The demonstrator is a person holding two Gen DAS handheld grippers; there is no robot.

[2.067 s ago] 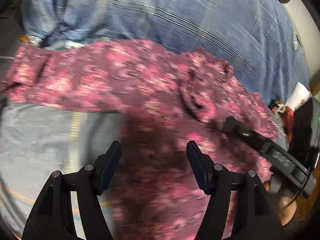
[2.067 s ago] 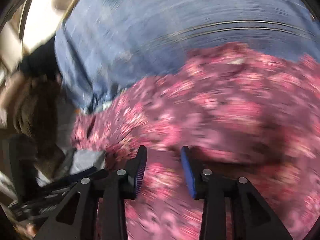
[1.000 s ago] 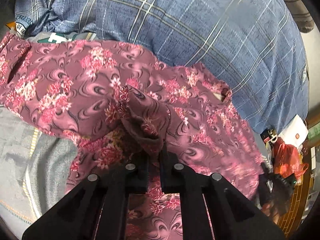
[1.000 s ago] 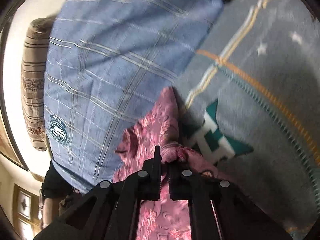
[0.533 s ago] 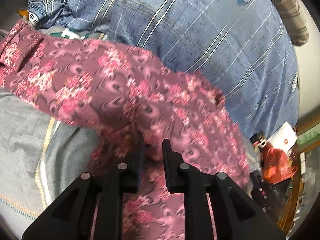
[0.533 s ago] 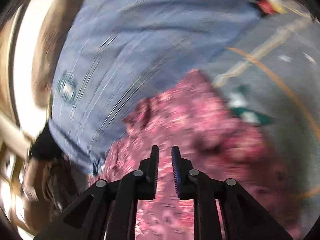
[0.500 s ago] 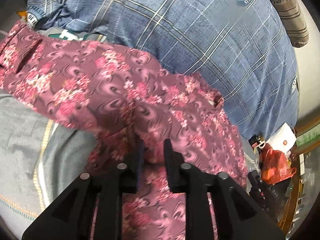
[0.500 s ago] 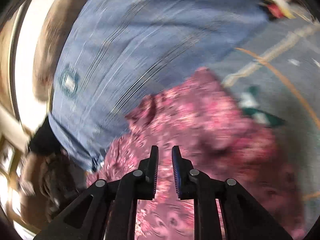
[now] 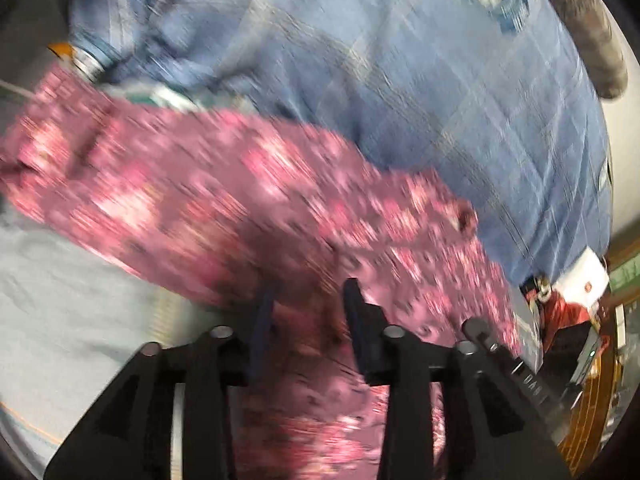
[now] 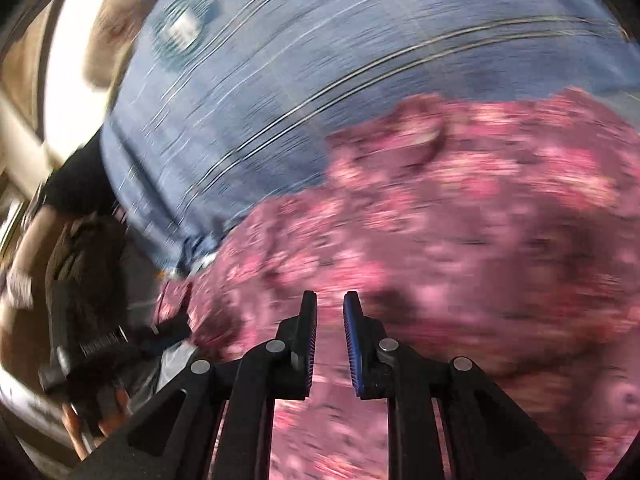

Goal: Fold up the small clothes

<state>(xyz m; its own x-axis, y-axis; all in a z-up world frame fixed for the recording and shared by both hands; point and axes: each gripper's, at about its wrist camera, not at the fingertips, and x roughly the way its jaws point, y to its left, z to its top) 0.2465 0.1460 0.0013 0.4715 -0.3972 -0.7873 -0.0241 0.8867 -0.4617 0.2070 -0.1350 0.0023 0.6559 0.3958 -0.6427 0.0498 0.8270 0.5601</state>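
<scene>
A maroon garment with pink flowers (image 9: 248, 200) lies spread on the bed, folded over on itself, and both views are blurred by motion. My left gripper (image 9: 308, 300) hovers over its near edge with the jaws opening and nothing between them. In the right wrist view the same garment (image 10: 460, 220) fills the right half. My right gripper (image 10: 330, 308) stands just above it, its jaws a narrow gap apart with no cloth pinched. The other gripper's black body (image 9: 516, 372) shows at the lower right of the left wrist view.
A blue plaid shirt (image 9: 400, 80) lies beyond the garment, also seen as the blue plaid shirt (image 10: 320, 60). Grey bedding (image 9: 68, 300) lies at the left. A brown striped bolster (image 9: 580, 28) sits at the far right. Red and white clutter (image 9: 568, 300) sits at the bed's right edge.
Both grippers have let go of the floral garment's folds and pulled back from them. The left jaws have spread wider; the right ones parted slightly and that view swung round across the cloth.
</scene>
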